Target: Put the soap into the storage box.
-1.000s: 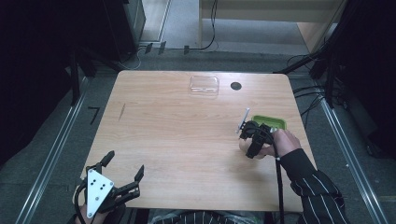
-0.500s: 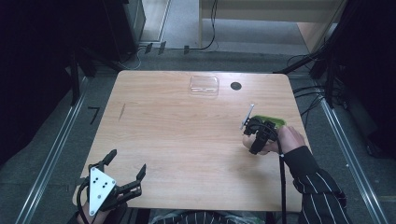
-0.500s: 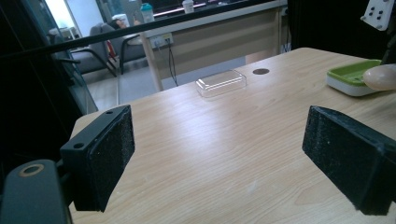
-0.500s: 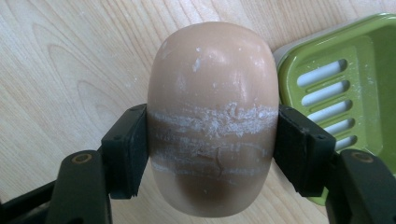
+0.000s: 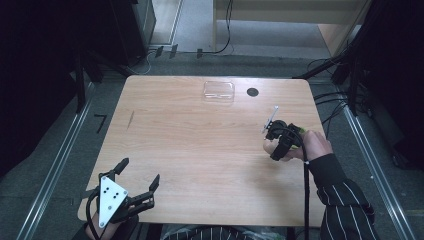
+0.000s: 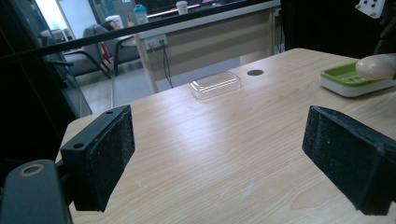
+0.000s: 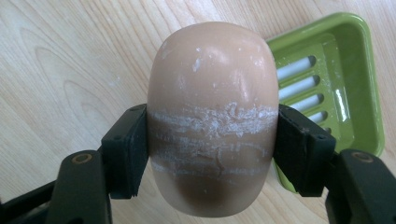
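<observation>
My right gripper (image 7: pixel 212 149) is shut on a tan oval bar of soap (image 7: pixel 212 93), its pads pressing both sides across a band of white scuffs. A green slotted soap dish (image 7: pixel 327 79) lies just to the right beneath it. In the high view the right gripper (image 5: pixel 277 142) holds the soap (image 5: pixel 270 146) at the table's right side, and a sliver of the dish (image 5: pixel 300 131) peeks out behind the hand. My left gripper (image 5: pixel 139 171) hovers open and holding nothing at the near left edge. Its view (image 6: pixel 224 158) looks across to the dish (image 6: pixel 348 79) and soap (image 6: pixel 376 66).
A clear plastic box (image 5: pixel 219 91) sits near the far edge of the wooden table (image 5: pixel 200 140), with a black round hole (image 5: pixel 252 92) to its right. A striped sleeve (image 5: pixel 345 200) comes in from the bottom right. Dark racks and cables surround the table.
The right gripper has shifted a little to the right with the soap, covering most of the green dish. The left gripper has stayed put.
</observation>
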A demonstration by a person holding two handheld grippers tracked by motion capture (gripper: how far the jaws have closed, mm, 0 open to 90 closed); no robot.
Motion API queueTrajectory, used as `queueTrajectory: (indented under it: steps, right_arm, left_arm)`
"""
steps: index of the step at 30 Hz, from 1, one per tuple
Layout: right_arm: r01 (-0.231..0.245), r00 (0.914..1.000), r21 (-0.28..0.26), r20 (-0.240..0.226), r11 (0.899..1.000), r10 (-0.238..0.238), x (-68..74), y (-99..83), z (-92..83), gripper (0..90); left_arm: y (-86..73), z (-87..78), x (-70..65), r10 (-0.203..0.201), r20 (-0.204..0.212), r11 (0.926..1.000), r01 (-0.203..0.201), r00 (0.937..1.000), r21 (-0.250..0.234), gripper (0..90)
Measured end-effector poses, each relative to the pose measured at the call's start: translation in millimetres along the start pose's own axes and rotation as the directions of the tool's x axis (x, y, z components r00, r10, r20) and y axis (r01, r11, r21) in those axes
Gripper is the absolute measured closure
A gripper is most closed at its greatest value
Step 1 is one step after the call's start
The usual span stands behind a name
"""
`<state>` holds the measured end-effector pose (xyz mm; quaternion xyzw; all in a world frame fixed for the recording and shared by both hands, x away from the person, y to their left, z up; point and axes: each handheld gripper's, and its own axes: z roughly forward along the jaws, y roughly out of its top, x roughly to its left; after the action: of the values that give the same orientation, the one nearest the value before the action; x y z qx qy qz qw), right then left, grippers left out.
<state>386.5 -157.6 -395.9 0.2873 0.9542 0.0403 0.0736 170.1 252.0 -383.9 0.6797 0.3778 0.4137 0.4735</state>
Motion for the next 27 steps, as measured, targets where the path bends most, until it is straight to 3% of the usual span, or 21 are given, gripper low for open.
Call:
queueTrajectory:
  steps: [12,27]
  right_arm:
    - [-0.034,0.9992,0.003,0.021,0.999,0.034,-14.6,-8.9,0.1,34.2]
    - [-0.003,0.9995,0.003,0.031,1.000,0.003,-35.0,-13.5,3.4,34.2]
  left_arm:
    - [1.8,5.2,-2.3,0.010,0.019,1.0000,-0.010,0.9998,-0.002,9.6]
    - [2.3,7.7,-2.5,0.009,0.028,1.0000,-0.009,0.9996,-0.002,9.6]
